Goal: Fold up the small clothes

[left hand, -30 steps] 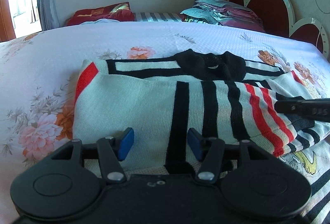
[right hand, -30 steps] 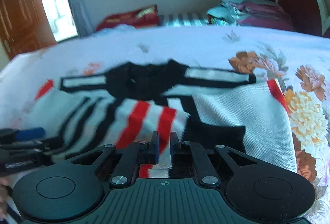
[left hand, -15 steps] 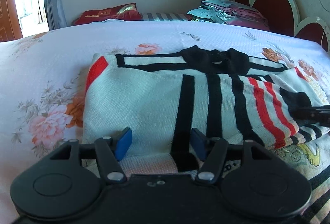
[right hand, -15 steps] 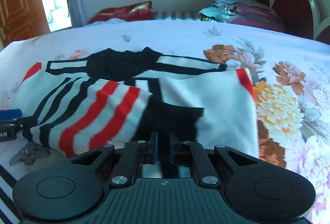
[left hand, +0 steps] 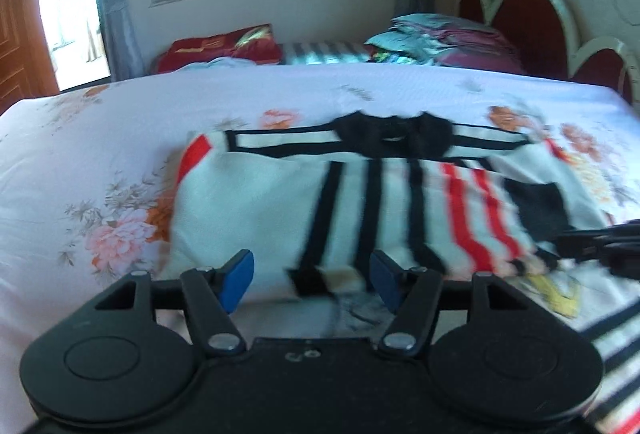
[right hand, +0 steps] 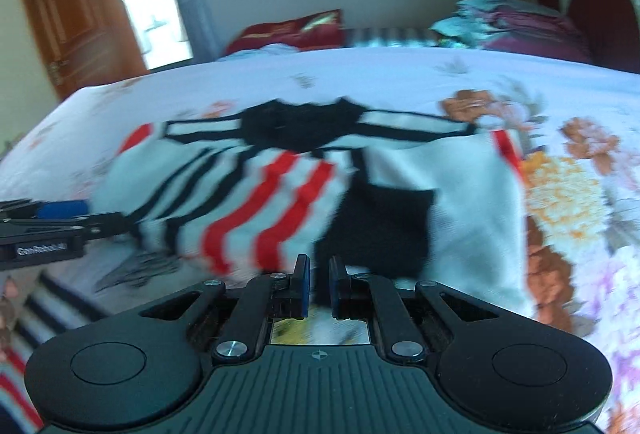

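Striped sweater folded on the flowered bed

The bed (left hand: 100, 154) carries the sweater (left hand: 272, 210), its long axis running side to side, black collar toward the far window. The left tool (left hand: 310, 280) stands apart, its jaws just opened, gripping nothing; the right tool (right hand: 318, 284) is nearly together, empty.

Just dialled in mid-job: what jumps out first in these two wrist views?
The striped sweater, white with black and red bands, lies folded in the middle of the floral bedsheet, its black collar on the far side. The left gripper stands open at its near edge; the right gripper is nearly shut, with nothing visibly held. A pile of bedding sits by the red headboard.
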### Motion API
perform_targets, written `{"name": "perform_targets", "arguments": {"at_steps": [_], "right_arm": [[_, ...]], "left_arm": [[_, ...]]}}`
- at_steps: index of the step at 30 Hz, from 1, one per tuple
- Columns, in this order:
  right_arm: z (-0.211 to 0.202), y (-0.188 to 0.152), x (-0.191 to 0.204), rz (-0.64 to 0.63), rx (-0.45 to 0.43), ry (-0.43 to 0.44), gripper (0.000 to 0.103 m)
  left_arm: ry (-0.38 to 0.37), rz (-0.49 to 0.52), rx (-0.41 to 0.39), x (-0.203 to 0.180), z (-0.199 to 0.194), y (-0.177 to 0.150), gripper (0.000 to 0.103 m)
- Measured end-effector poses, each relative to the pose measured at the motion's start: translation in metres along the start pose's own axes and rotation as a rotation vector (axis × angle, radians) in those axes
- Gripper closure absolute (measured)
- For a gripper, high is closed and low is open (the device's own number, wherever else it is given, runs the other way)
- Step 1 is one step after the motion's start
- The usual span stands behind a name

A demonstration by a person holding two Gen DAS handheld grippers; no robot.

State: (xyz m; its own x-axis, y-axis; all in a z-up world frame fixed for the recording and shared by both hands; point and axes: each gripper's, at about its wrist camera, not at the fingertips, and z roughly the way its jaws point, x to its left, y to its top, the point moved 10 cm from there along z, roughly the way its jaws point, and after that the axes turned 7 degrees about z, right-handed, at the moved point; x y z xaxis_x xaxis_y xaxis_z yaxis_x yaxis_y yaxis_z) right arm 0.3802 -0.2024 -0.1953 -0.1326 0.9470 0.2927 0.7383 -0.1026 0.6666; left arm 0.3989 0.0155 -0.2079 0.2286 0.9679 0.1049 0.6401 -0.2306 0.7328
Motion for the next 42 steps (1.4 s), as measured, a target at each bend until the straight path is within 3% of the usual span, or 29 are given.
{"name": "perform_targets", "arguments": {"at_steps": [3,8,11,14,16,20,25,31,34,42], "right_arm": [[0.001,-0.017,0.026,-0.016,0.038,0.063,0.094],[0.001,-0.052,0.055,-0.075,0.098,0.098,0.094],[-0.004,-0.073,0.049,-0.121,0.109,0.056,0.094],[-0.018,-0.085,0.031,-0.147,0.082,-0.03,0.094],[-0.028,-0.09,0.014,-0.15,0.067,-0.113,0.094],[-0.047,-0.098,-0.002,-0.104,0.062,-0.197,0.094],[-0.065,-0.096,0.04,-0.01,0.017,-0.108,0.094],[-0.046,-0.1,0.09,0.009,0.022,-0.08,0.094],[-0.034,-0.121,0.085,-0.007,0.1,-0.125,0.094],[-0.086,-0.163,0.051,-0.01,0.072,-0.176,0.094]], "left_arm": [[-0.051,0.01,0.011,-0.02,-0.011,-0.01,0.04],[-0.08,0.044,0.063,-0.036,-0.016,-0.042,0.04],[-0.088,0.059,0.117,-0.032,-0.015,-0.065,0.04],[-0.075,0.063,0.106,-0.017,-0.021,-0.084,0.031],[-0.078,0.059,0.096,-0.007,-0.027,-0.091,0.031],[-0.073,0.043,0.096,0.012,-0.041,-0.103,0.031],[-0.116,-0.008,0.073,0.015,-0.068,-0.103,0.036],[-0.213,0.018,0.02,-0.027,-0.073,-0.089,0.036],[-0.203,0.047,0.091,-0.032,-0.062,-0.107,0.039],[-0.191,0.109,0.084,-0.003,-0.096,-0.15,0.038]]}}
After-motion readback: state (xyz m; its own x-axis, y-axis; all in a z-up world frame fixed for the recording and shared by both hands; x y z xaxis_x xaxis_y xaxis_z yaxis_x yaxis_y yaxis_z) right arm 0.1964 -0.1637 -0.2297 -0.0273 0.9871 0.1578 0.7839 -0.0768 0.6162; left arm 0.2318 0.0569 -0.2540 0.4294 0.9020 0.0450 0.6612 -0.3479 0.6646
